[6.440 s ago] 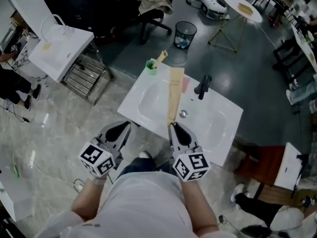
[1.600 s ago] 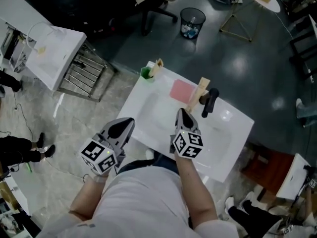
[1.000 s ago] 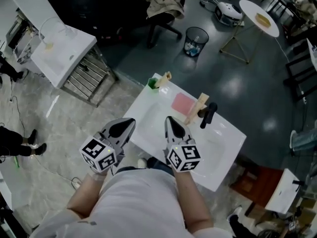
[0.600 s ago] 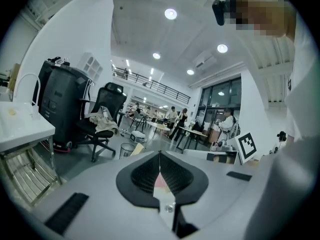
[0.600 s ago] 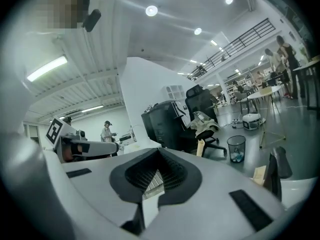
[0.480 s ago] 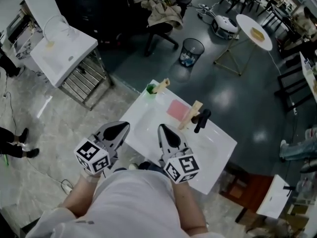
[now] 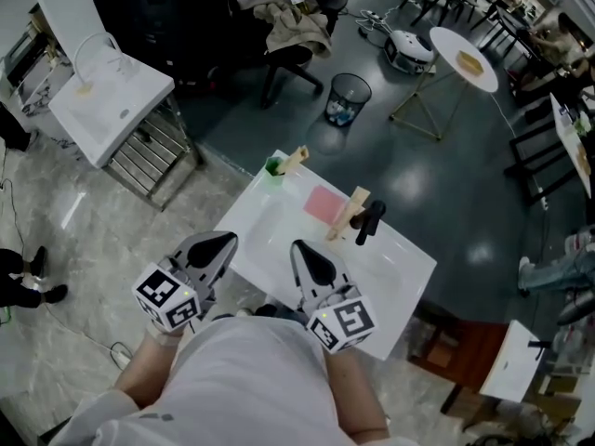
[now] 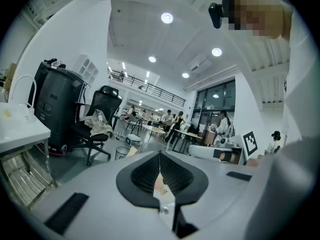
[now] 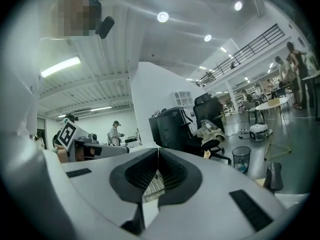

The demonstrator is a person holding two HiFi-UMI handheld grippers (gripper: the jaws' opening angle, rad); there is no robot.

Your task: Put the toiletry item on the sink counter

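A long tan box (image 7: 346,215) lies on the white sink counter (image 7: 402,282), its far end leaning against the black faucet (image 7: 368,219). Beside it lies a pink flat item (image 7: 319,203). My right gripper (image 7: 303,255) is shut and empty, hanging above the counter's near edge, well apart from the box. My left gripper (image 7: 218,246) is also shut and empty, to the left of the counter's near corner. In the left gripper view the left gripper (image 8: 160,154) points level across the room; in the right gripper view the right gripper (image 9: 158,150) does the same.
A green cup (image 7: 272,167) with a tan item in it stands at the counter's far left corner. A waste bin (image 7: 344,98) and a round white side table (image 7: 462,60) stand beyond. Another white sink unit (image 7: 110,98) is at left, and an office chair (image 7: 290,26) behind.
The right gripper, which held the tan box over the basin earlier, has left it by the faucet and drawn back. Both grippers have risen and the sink looks smaller and farther.
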